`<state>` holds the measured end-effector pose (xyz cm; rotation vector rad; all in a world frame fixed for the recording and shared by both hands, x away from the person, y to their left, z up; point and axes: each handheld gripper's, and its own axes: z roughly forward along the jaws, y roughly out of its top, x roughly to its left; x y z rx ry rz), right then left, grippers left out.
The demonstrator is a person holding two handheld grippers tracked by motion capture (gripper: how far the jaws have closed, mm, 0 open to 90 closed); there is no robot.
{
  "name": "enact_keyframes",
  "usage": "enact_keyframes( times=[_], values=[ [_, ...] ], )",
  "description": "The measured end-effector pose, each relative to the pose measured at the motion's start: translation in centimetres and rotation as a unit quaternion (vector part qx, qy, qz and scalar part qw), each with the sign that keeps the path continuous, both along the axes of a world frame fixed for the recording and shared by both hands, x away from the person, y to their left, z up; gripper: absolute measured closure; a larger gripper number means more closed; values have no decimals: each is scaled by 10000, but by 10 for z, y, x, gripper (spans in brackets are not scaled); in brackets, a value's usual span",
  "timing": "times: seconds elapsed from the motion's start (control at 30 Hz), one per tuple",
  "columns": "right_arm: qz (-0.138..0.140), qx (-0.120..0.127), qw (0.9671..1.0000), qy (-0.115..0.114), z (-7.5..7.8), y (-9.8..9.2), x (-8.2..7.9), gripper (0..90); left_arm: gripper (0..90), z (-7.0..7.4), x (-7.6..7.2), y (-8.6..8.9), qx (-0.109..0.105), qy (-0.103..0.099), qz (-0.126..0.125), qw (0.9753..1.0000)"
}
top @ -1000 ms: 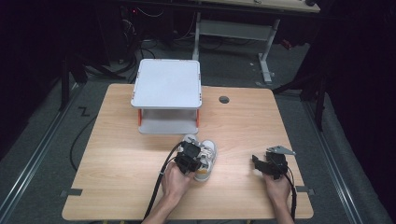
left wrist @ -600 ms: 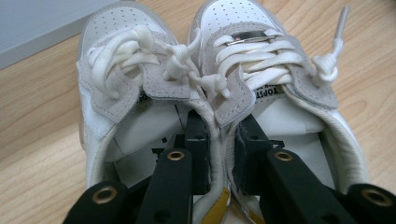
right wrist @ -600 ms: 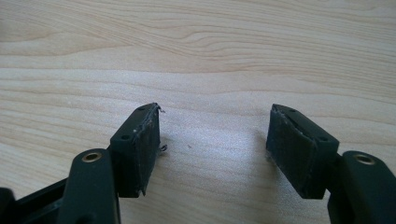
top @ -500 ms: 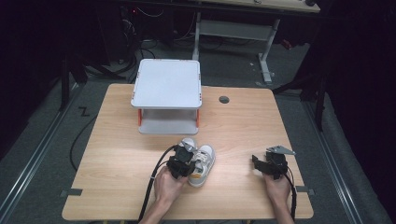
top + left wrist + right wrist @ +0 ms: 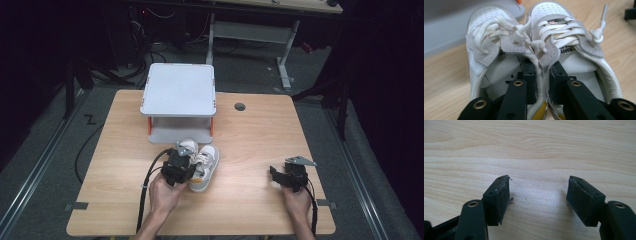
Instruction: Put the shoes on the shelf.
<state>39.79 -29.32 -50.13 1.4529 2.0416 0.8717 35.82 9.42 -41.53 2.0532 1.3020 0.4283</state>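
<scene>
1. High view: L gripper (image 5: pixel 186 161) at front-left-centre of table (image 5: pixel 250 130), held in L hand (image 5: pixel 164 192), jaws down in the shoes (image 5: pixel 202 162). Shoes = white pair, side by side, touching, toes toward the far edge, just in front of rack (image 5: pixel 178 90). Rack: grey two-level, orange posts, far-left-centre of table. Cable (image 5: pixel 146 187) trails from L gripper back off near edge.
2. High view, cont.: R gripper (image 5: pixel 276 173) at front-right, in R hand (image 5: pixel 298 200), low over bare wood, well apart from shoes. Grey plate (image 5: pixel 300 161) on top. Small dark hole (image 5: pixel 240 106) in table near far edge.
3. L gripper view: jaws clamped on the two inner collars of shoes (image 5: pixel 541 50), one jaw inside each shoe, the touching walls pinched between. Laces (image 5: pixel 524 35) white, knotted; grey suede flaps. Label text on tongues, too small to read in full. Rack edge (image 5: pixel 446 32) blurred behind left toe.
4. R gripper view: R gripper (image 5: pixel 537 195) spread wide, nothing between jaws, plain wood of table (image 5: pixel 536 150) beneath. Pads worn, frayed at edges. Contact with table: cannot tell.
</scene>
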Motion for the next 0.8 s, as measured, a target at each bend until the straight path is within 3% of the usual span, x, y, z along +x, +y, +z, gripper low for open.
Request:
enact_keyframes(
  times=[0.27, 0.47, 0.53, 0.73, 0.8],
  values=[
    [1, 41, 10000, 11, 0, -1, 0, 347, 781, 1, 26, 14, 186, -219, 299, 9991],
    [13, 11, 10000, 5, 0, 0, 0, 346, 780, -14, 54, 18, 326, -280, 489, 9979],
    [13, 15, 10000, 5, 0, 0, 0, 347, 779, -16, 58, 19, 336, -299, 509, 9977],
    [-21, 164, 9999, 16, 0, -3, 1, 382, 774, -28, 80, 24, 482, -298, 725, 9958],
    [13, 60, 10000, -2, 0, -2, 1, 382, 773, -31, 84, 26, 445, -286, 789, 9955]
  ],
)
